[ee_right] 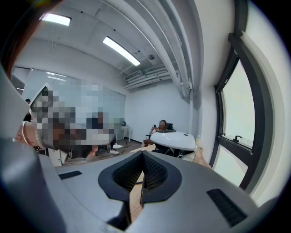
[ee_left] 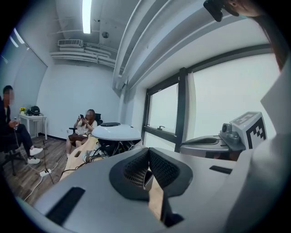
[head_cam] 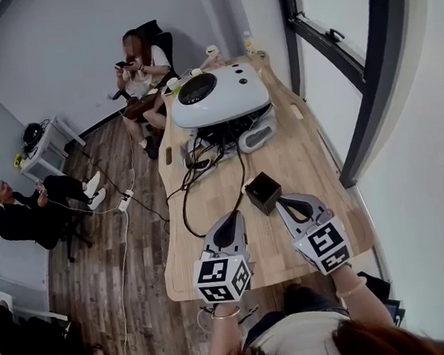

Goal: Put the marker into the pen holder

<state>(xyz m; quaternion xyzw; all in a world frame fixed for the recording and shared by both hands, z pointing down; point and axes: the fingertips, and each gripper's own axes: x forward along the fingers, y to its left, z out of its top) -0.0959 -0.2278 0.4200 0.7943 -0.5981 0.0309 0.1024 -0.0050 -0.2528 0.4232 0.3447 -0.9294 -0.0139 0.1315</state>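
The left tongs (head_cam: 232,216) and right tongs (head_cam: 283,202) hover low over the near end of the counter (head_cam: 303,155). They sit on either side of the black square pen holder (head_cam: 263,193), which stands close to the near edge, probably to keep it within easy reach. Each gripper view shows its ribbed pads pressed together with nothing between them, so neither carries anything. No marker can be made out on the counter, and the holder's inside is too dark to read. A white domed device (head_cam: 220,93) and its cables (head_cam: 204,163) take up the far half.
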